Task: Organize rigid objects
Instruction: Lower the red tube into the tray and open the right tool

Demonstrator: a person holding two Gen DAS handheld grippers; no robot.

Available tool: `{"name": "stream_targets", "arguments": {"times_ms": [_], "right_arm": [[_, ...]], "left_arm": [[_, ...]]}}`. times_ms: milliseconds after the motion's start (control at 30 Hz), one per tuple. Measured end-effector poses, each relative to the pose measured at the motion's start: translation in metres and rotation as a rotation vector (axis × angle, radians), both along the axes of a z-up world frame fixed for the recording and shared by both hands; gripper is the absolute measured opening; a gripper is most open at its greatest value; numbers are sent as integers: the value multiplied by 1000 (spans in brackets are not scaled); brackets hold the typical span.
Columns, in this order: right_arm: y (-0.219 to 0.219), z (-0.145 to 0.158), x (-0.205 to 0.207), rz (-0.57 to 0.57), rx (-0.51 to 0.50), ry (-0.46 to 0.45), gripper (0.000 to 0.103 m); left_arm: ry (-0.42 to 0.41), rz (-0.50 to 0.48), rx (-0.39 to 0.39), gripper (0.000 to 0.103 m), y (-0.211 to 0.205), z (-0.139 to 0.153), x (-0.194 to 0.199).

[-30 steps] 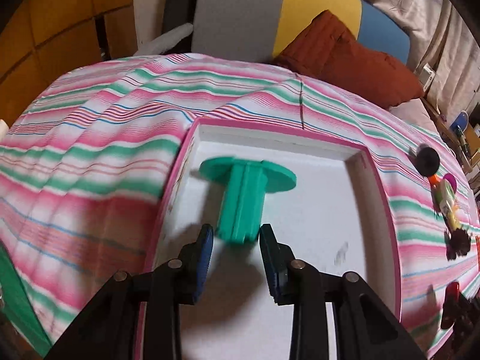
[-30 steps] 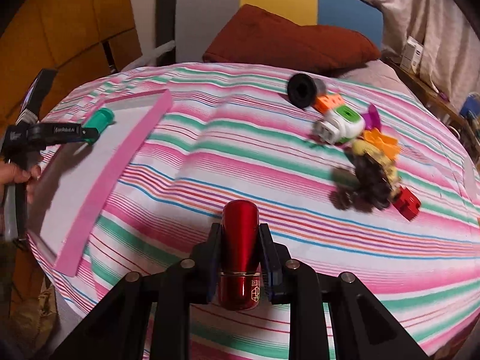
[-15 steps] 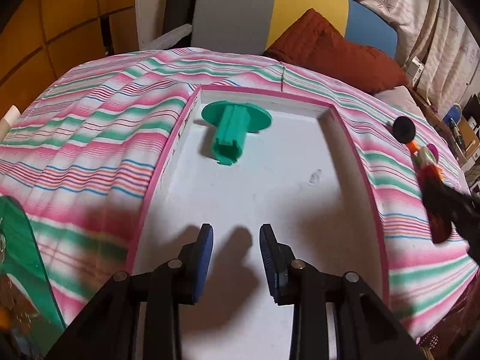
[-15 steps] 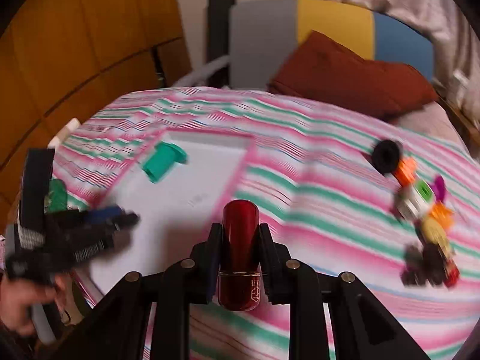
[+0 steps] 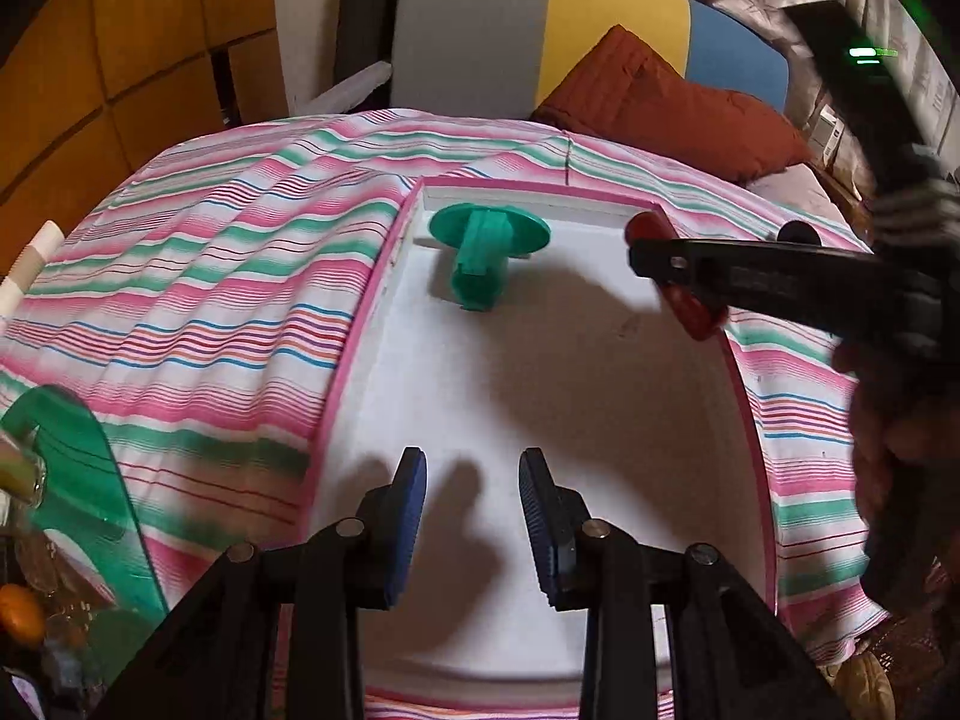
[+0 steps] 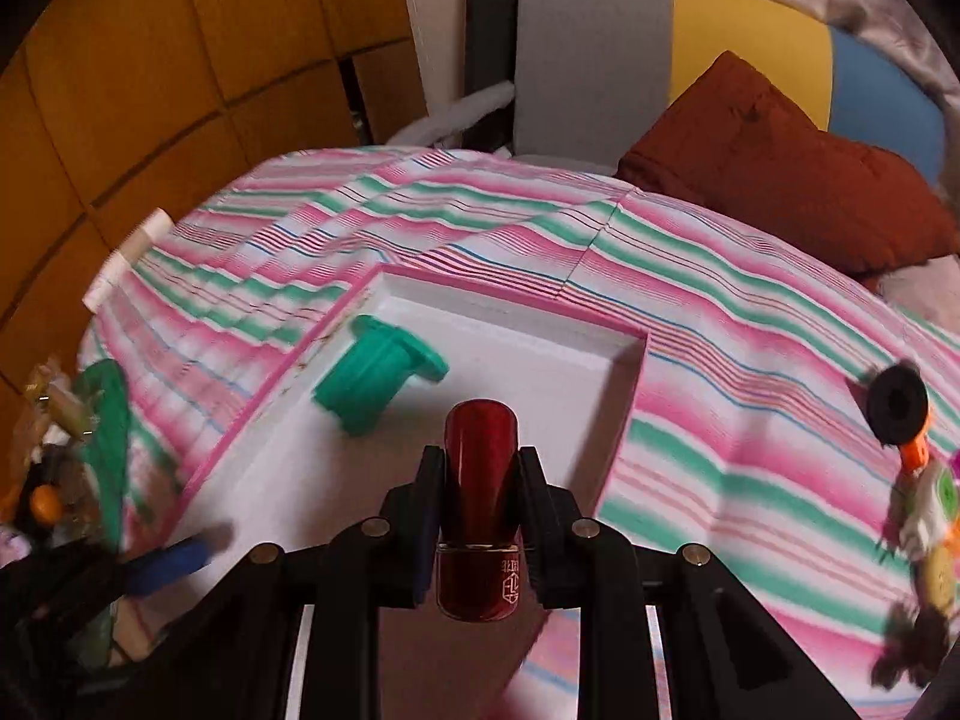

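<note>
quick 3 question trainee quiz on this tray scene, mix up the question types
1. True or false: the left gripper holds the green plastic flanged spool.
2. What is the right gripper clamped on?
A. round black cap
B. glossy dark red cylinder
C. orange block
3. Fill in: the spool lies inside the white foam tray with a pink rim, near its ___ left corner.

Key: 1 false; 2 B; 3 far
</note>
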State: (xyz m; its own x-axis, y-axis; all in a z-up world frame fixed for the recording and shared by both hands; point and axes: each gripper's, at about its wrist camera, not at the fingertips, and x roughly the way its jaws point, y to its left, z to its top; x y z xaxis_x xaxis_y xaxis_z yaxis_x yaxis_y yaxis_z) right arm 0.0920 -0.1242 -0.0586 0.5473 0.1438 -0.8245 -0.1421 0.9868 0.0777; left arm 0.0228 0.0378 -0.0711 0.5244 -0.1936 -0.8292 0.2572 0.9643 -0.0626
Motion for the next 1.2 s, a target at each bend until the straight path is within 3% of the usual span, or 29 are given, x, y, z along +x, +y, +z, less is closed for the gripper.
{"name": "stream_targets", "arguments": {"times_ms": [233,433,533,767,933,1200], "right_arm": [[4,-9,35,-20,-50,23,24],[8,-11,44,-7,-113,8,25],[1,-7,45,-29,-94,8,26],[-7,3,31,-35,-56,-9,31],[-9,10,14,-21,-42,-27,40],[-24,24,-19,-13,-17,-55,43]], "left_arm": [[-5,35,1,32,9,5,2],[-7,57,32,32,11,6,0],[-9,62,43,32,11,6,0],[-26,76,71,32,8,11,-2],[-29,75,85,32,3,12,-3],[-50,57,135,32,-11,15,-11]]}}
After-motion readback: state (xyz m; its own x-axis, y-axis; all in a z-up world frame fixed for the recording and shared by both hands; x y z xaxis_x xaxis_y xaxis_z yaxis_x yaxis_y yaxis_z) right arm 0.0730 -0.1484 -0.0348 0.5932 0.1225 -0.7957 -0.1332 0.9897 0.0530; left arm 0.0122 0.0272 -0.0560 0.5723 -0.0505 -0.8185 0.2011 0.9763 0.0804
